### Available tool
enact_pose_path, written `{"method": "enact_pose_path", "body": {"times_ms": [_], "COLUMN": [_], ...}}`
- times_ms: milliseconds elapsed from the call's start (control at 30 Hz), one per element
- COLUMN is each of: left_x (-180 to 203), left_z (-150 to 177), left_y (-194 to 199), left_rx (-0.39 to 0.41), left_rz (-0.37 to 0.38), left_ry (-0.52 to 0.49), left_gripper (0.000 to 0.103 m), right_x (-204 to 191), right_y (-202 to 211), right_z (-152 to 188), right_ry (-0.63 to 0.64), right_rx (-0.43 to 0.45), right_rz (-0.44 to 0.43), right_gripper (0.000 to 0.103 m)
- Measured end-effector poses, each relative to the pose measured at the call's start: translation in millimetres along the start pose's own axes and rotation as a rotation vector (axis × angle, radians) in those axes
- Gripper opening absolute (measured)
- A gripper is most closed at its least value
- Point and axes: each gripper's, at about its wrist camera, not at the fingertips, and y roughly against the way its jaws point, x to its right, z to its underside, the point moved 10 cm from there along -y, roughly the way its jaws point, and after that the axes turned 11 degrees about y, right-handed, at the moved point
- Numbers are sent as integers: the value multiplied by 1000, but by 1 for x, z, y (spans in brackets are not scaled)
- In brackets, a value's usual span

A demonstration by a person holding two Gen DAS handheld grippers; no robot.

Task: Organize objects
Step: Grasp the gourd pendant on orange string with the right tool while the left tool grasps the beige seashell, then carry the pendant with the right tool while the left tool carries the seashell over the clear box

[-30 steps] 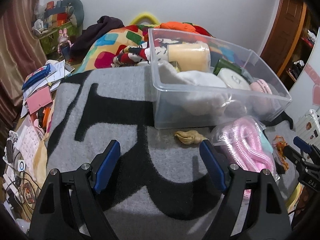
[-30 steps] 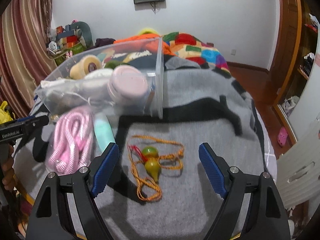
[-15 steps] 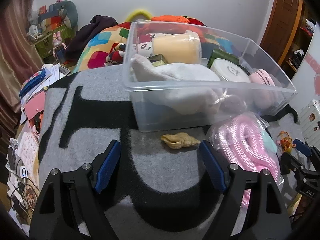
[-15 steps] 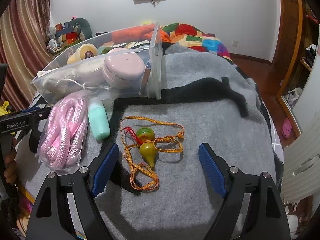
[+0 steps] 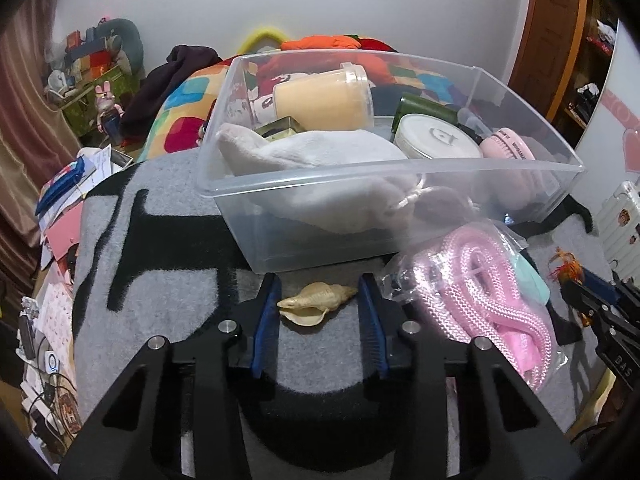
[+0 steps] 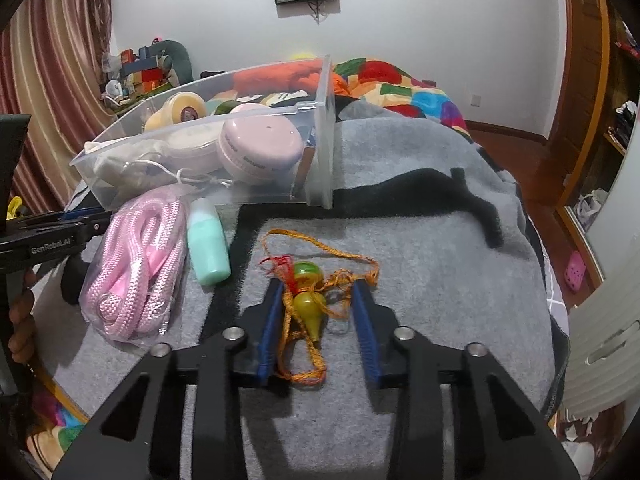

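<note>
On the grey blanket just before the clear plastic bin [image 5: 400, 172], the seashell [image 5: 318, 303] now lies between the left gripper [image 5: 319, 316] fingers, narrowed from wide apart but not yet clenched. Likewise the right gripper [image 6: 318, 320] brackets the gourd charm [image 6: 307, 302], unclamped; both grasps look imminent.

Soft, even indoor light is filling both views, moderately bright and slightly cool against the pale grey-white back wall [image 5: 400, 12]. No lamp is showing, and shadows are staying faint and diffuse. The clear plastic storage bin [image 5: 384, 176] is catching mild glare along its rim, and the crinkled transparent bag of pink rope [image 6: 132, 272] is throwing small highlights. Fisheye distortion is bending straight lines toward the edges, and dark vignetting is cutting off every corner. Focus is holding sharp in the centre, while the brown wooden door [image 5: 552, 36] is softening slightly near the frame's edge.
</note>
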Motion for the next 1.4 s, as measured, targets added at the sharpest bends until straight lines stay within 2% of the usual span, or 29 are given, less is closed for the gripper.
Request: {"method": "enact_pose_path", "body": {"times_ms": [67,333,567,967,1400], "left_x": [-1,-8,-9,-5,9], "left_z": [0,5,-2,-26,-55], "left_y": [1,11,32,69,96], "left_rx": [-3,6,58,149,229], "left_rz": [12,27,30,63,87], "left_ry": [9,51,59,66,42], "left_gripper": [40,39,39,39,39], "right_x": [-1,1,0,-11,-18], "right_y": [0,3,14,44,57], "right_z": [0,-3,-14,-60,-102], "right_ry": [4,-2,-4,25,67], "right_rx": [-2,9,43,148,236], "right_rz": [3,12,9,14,17], "right_gripper": [17,15,15,15,15]}}
